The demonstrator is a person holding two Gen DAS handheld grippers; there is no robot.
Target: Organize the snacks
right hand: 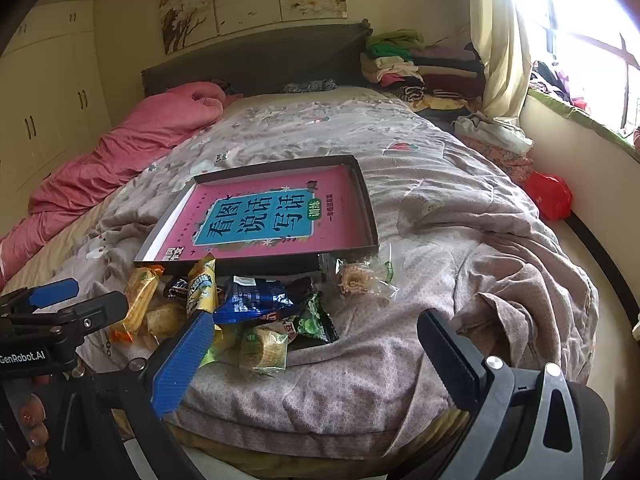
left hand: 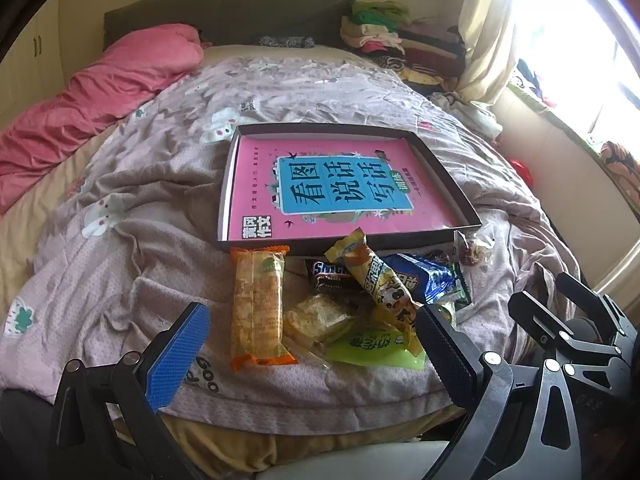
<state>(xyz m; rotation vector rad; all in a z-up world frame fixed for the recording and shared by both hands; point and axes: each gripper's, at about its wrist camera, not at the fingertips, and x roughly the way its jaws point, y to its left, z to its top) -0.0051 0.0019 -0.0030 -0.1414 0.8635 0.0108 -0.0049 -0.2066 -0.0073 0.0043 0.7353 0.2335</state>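
While both pairs of fingers [left hand: 178,356] gape empty, snacks [left hand: 340,304] ahead, untouched.

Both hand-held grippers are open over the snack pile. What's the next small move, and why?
Probably lower the left hand-held gripper onto the long orange packet: it lies between the open jaws, on the pile's edge. The shallow box beyond holds only a pink book.
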